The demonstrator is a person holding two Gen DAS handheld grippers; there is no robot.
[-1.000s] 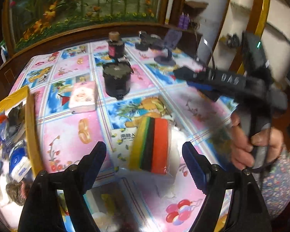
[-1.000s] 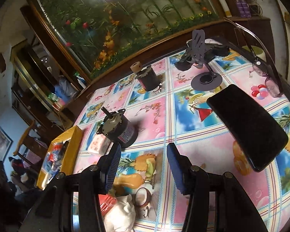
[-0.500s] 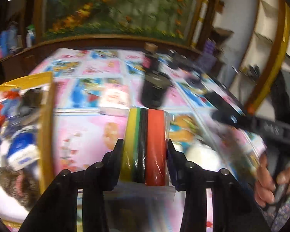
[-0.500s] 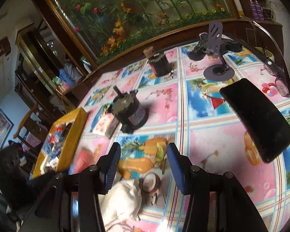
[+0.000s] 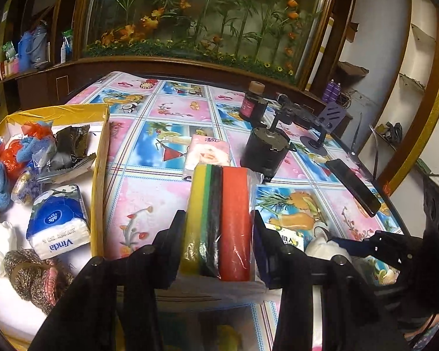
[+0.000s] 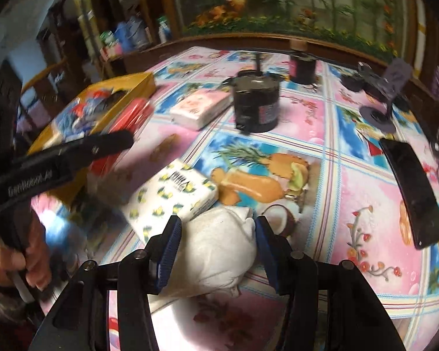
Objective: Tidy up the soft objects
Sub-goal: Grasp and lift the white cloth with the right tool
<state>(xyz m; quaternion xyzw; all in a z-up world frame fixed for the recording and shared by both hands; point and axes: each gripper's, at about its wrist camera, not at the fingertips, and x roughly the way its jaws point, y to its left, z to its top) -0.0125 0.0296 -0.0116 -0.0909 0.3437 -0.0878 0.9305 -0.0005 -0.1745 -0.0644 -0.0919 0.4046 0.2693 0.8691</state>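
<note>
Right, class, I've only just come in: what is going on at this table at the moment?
A person is sorting soft things into a yellow box with two handheld grippers. The left gripper is clamped on a wrapped pack of coloured sponges, held above the tablecloth beside the box. The right gripper straddles a white cloth bundle lying on the table; its jaws are opening, not gripping it. Tissue packs remain on the table.

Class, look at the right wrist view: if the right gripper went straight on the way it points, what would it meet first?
Most likely the white cloth bundle, already between the opening jaws of the right gripper; the lemon-print tissue pack lies just beyond, though depth is uncertain.
</note>
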